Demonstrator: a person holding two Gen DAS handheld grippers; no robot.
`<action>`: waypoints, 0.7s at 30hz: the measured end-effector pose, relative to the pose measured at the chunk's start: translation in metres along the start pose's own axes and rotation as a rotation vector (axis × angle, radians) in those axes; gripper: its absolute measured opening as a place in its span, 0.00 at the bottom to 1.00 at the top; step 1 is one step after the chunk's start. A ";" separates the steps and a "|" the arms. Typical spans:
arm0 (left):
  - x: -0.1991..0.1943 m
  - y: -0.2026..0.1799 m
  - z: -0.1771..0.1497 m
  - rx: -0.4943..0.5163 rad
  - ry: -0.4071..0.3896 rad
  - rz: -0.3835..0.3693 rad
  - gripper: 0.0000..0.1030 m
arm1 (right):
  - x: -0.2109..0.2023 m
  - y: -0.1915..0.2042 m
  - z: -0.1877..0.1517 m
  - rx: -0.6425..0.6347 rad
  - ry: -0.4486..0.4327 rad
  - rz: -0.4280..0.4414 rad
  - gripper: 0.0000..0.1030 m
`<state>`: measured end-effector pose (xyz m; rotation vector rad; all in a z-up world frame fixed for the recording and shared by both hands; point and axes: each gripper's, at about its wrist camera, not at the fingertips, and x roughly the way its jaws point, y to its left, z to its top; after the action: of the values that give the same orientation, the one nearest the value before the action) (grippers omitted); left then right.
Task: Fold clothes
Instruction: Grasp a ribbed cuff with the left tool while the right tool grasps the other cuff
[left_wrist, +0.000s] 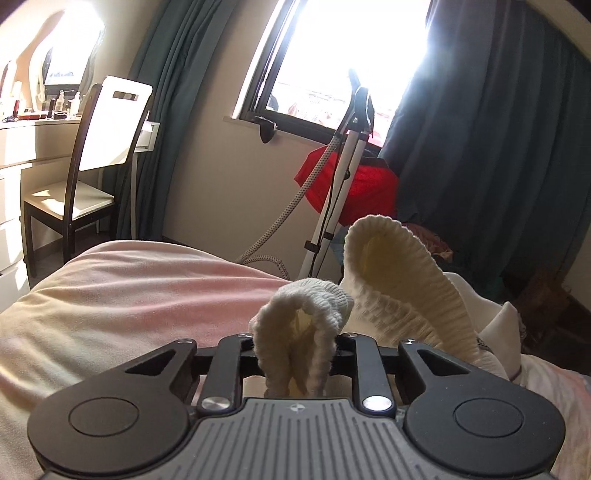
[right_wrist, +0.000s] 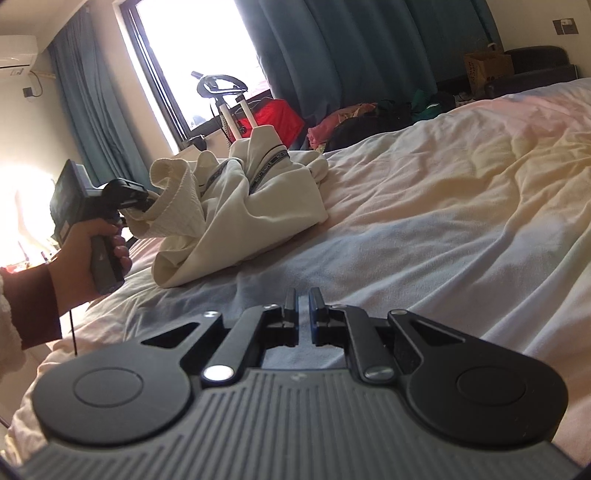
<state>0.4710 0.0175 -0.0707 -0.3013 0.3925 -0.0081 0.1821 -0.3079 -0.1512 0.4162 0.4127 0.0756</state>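
**Ribbed hem pinched, the rest of the garment still in a heap**

The cream garment (right_wrist: 236, 206) lies crumpled on the bed (right_wrist: 443, 206), near its edge on the window side, bunched up into peaks with dark printed tape running through the folds. The left gripper (left_wrist: 295, 354) is clenched on a gathered piece of its ribbed hem (left_wrist: 306, 332); from the right wrist view the same gripper (right_wrist: 146, 203) meets that ribbed edge at the left end of the heap, a hand (right_wrist: 99, 251) wrapped round its handle. The right gripper (right_wrist: 303, 306) hovers over bare sheet well apart from the garment, its fingers (right_wrist: 290, 302) drawn almost together with nothing between them.

The cloth looks soft and light, a knit that will droop and stretch rather than hold any shape. Lifted by one point it will likely hang in a rope and drag the heap along. The ribbing is thicker and grippier than the smooth body (a good place to hold, since it bunches firmly instead of slipping). A second hold further along the same ribbed hem, or at a seam corner, would probably let the piece be spread flat; which part that is, waistband or cuff, I cannot tell.
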 end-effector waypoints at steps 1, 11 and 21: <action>-0.016 -0.004 0.001 0.004 -0.006 -0.015 0.20 | -0.003 0.003 -0.001 -0.014 -0.016 -0.006 0.09; -0.237 0.007 0.025 0.011 -0.022 -0.200 0.19 | -0.040 0.019 0.004 -0.051 -0.085 -0.010 0.09; -0.358 0.069 -0.072 -0.112 0.165 -0.123 0.19 | -0.094 0.047 -0.004 -0.062 -0.044 0.127 0.09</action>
<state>0.1098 0.0857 -0.0199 -0.4372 0.5383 -0.1327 0.0954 -0.2781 -0.1008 0.3822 0.3394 0.2018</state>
